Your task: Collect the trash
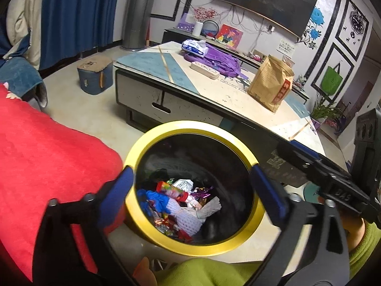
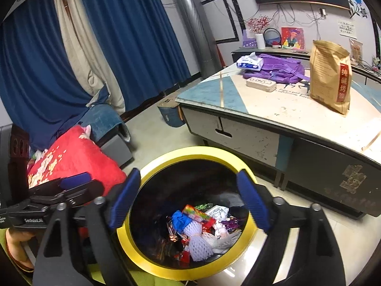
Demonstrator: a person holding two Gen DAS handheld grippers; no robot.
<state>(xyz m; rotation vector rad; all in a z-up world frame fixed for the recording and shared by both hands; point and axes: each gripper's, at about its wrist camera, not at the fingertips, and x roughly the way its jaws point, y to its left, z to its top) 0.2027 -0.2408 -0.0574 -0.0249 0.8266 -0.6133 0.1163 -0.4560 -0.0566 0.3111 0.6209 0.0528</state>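
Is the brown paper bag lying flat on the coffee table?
No, the brown paper bag stands upright on the pale coffee table, its open top pointing up, beside the purple cloth bag.

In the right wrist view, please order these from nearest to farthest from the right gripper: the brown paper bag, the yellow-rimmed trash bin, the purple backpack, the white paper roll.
1. Yellow-rimmed trash bin: directly below the right gripper, whose jaws are open.
2. Brown paper bag: upright on the table's right side.
3. Purple backpack: farther back on the table.
4. White paper roll: on the cabinet by the wall.
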